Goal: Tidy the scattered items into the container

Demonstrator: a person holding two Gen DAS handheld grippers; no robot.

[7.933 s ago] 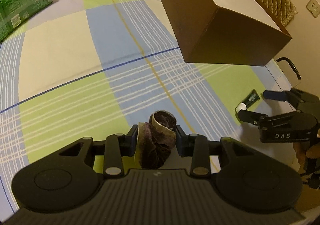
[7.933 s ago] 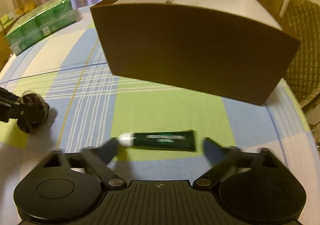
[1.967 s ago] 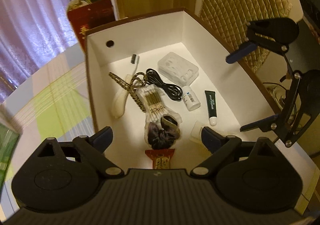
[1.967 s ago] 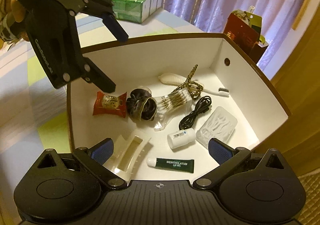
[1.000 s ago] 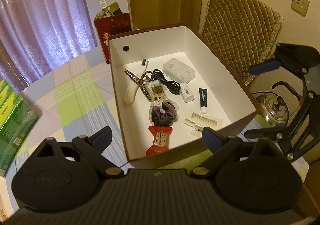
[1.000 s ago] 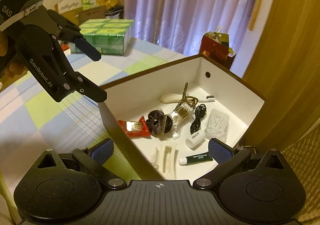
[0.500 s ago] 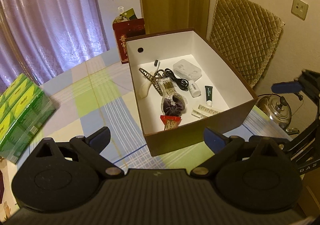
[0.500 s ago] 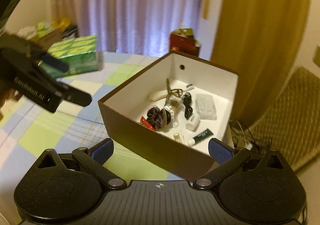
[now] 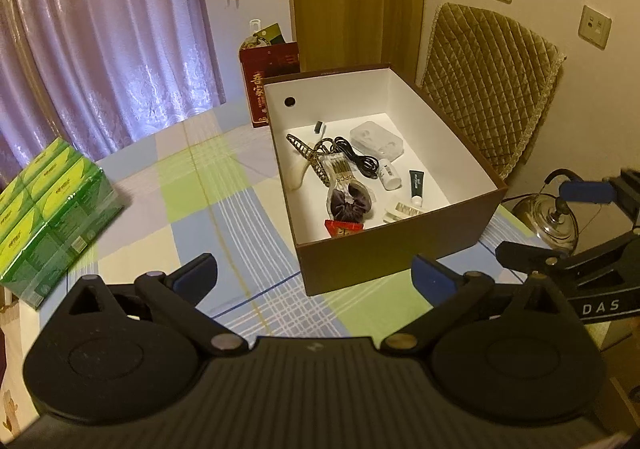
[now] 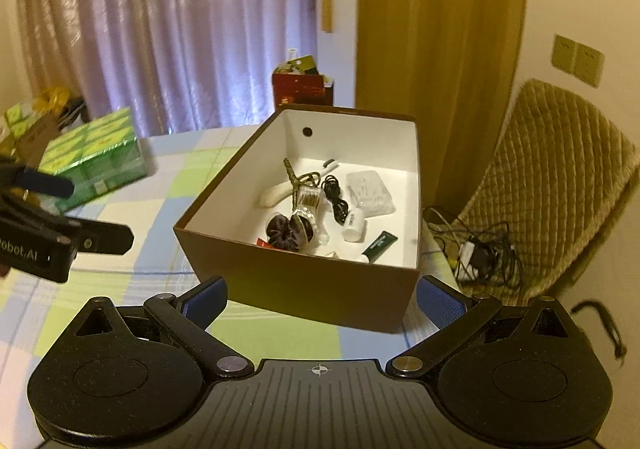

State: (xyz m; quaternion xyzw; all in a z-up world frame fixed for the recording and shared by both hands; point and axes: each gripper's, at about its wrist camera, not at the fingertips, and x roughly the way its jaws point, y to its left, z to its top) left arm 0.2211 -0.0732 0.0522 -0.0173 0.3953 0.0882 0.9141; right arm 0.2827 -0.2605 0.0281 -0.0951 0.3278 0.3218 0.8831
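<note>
A brown box with a white inside point(image 9: 400, 249) point(image 10: 296, 281) stands on the checked tablecloth. In it lie a dark scrunchie point(image 9: 352, 203) point(image 10: 286, 231), a green tube point(image 9: 416, 182) point(image 10: 380, 243), a red snack packet point(image 9: 344, 228), a black cable point(image 9: 356, 159), a small white bottle point(image 9: 389, 174), a clear case point(image 9: 376, 139) and a pack of cotton swabs point(image 9: 338, 169). My left gripper point(image 9: 316, 277) is open and empty, held high and back from the box. My right gripper point(image 10: 322, 295) is open and empty too, at the box's near right.
A green shrink-wrapped pack of boxes point(image 9: 48, 217) point(image 10: 96, 161) sits at the table's left. A red gift bag point(image 9: 272, 81) stands behind the box. A quilted chair point(image 9: 488, 89) and a glass kettle point(image 9: 548, 213) are off the table's right edge.
Both grippers have drawn up and back from the box, which looks smaller and farther now. The scrunchie and the green tube, held or on the table 7.9 s ago, lie in the box.
</note>
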